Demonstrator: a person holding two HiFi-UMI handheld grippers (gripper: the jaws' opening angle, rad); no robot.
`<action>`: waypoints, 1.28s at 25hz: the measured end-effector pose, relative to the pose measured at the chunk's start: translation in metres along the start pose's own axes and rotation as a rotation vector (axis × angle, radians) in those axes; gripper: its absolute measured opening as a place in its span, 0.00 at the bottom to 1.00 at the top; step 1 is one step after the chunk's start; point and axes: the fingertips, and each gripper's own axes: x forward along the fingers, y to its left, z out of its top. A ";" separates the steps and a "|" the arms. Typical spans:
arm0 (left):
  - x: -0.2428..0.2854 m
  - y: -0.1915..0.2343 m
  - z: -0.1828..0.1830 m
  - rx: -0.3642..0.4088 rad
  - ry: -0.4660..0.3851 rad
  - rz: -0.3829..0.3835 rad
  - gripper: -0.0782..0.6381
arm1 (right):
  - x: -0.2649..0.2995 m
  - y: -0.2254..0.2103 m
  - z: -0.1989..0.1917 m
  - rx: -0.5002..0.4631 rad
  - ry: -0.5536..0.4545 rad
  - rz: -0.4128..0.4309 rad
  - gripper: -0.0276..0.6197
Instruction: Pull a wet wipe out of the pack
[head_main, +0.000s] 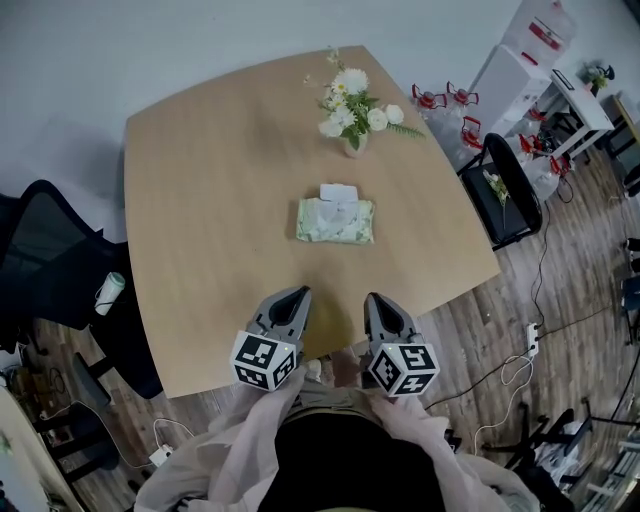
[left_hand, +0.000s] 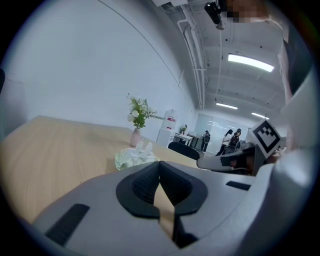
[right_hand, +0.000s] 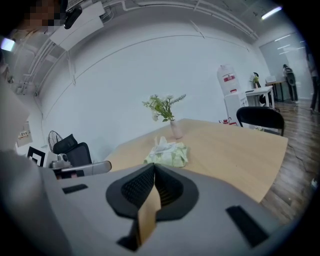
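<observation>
A pale green wet wipe pack (head_main: 335, 220) lies flat in the middle of the wooden table (head_main: 200, 230), with a white wipe (head_main: 338, 192) sticking out at its far side. Both gripper views show the pack ahead, in the left one (left_hand: 134, 158) and in the right one (right_hand: 167, 154). My left gripper (head_main: 299, 293) and right gripper (head_main: 373, 298) hover side by side over the table's near edge, well short of the pack. Both have their jaws shut with nothing between them.
A small vase of white flowers (head_main: 352, 110) stands beyond the pack. A black office chair (head_main: 45, 265) sits off the table's left side, another chair (head_main: 510, 190) at the right. Cables and a power strip (head_main: 531, 340) lie on the wooden floor.
</observation>
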 end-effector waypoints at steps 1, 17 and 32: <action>0.003 0.002 0.001 0.001 0.003 0.005 0.13 | 0.004 -0.002 0.002 -0.004 0.005 0.002 0.06; 0.049 0.030 0.009 -0.041 0.023 0.091 0.13 | 0.068 -0.019 0.030 -0.068 0.055 0.112 0.07; 0.064 0.067 0.017 -0.067 0.019 0.192 0.13 | 0.120 -0.022 0.048 -0.093 0.092 0.198 0.25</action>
